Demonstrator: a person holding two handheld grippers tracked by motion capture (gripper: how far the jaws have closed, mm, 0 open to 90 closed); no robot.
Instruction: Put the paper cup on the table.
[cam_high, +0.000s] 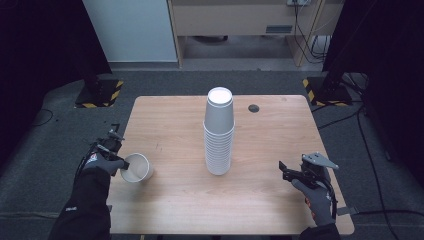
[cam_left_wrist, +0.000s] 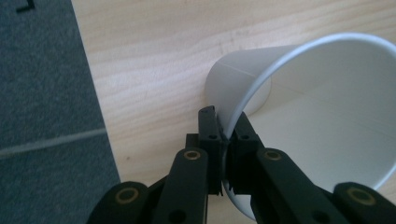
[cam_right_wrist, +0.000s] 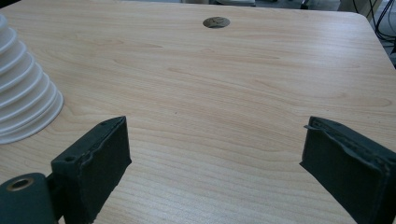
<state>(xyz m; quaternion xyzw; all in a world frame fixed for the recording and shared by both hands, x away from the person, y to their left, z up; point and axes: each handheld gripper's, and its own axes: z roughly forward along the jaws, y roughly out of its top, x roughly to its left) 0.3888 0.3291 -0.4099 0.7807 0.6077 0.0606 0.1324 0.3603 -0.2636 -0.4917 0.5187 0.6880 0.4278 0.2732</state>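
At far left, near the table's (cam_high: 175, 200) left edge: left gripper (cam_left_wrist: 225, 133), fingers pinched tight on the rim of a single white paper cup (cam_high: 136, 167), one finger outside the wall, one inside. Cup tilted, mouth toward the camera on that gripper, nothing visible inside. At centre: tall stack of white paper cups (cam_high: 219, 132), mouths down, standing well apart from the single cup. Beyond, a small round cable hole (cam_high: 254, 108). At right: right gripper (cam_right_wrist: 215, 154), fingers spread wide over bare wood, holding nothing
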